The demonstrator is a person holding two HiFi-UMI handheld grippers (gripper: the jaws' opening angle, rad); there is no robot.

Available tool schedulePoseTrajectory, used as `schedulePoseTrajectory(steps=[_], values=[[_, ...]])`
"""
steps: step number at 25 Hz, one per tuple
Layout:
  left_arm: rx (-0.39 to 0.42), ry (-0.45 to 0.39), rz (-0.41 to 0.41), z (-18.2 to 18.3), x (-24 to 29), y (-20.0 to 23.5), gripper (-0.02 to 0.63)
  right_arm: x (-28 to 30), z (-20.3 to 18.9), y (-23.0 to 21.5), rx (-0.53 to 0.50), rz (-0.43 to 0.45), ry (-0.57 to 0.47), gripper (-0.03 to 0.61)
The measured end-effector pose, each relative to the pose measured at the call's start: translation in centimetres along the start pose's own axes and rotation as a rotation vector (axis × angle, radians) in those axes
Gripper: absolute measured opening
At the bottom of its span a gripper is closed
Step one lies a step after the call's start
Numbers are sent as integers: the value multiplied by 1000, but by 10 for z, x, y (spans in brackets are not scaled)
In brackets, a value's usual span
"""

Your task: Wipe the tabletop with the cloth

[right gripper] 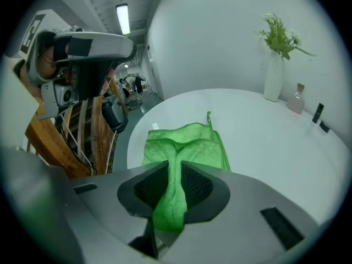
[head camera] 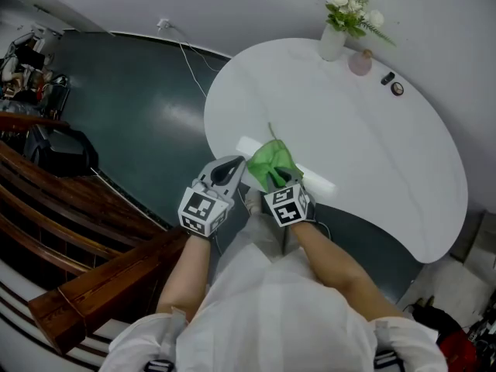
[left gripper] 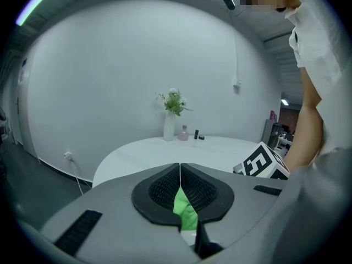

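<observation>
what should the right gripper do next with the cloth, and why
Probably push the green cloth forward across the tabletop, toward the vase. The right gripper is shut on it, and it lies spread at the near edge, with nearly all the white top ahead.

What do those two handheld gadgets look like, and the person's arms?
The left gripper and right gripper have grey plastic shells, black textured pads and a cube of black-and-white square markers each. The person wears a white short-sleeved top.
</observation>
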State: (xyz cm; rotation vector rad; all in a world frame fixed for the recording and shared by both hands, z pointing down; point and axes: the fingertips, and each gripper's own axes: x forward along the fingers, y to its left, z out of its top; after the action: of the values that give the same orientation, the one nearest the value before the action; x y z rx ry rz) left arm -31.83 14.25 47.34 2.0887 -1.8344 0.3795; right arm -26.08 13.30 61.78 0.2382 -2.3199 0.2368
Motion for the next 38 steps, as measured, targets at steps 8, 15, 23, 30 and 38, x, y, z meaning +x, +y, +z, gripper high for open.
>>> schedulePoseTrajectory(steps=[8, 15, 23, 30, 38], values=[[-14, 21, -10, -9, 6, -12, 18, 6, 2, 30, -165, 131, 34, 67], [-4, 17, -37, -3, 21, -26, 18, -20, -26, 20, -240, 198, 40, 67], [31, 2, -101, 15, 50, -51, 18, -84, -89, -53, -143, 75, 53, 67], [73, -12, -186, 35, 83, -88, 18, -154, -158, -150, 178, -178, 45, 67], [126, -19, -277, 50, 113, -132, 18, -237, -237, -240, 494, -443, 40, 67]])
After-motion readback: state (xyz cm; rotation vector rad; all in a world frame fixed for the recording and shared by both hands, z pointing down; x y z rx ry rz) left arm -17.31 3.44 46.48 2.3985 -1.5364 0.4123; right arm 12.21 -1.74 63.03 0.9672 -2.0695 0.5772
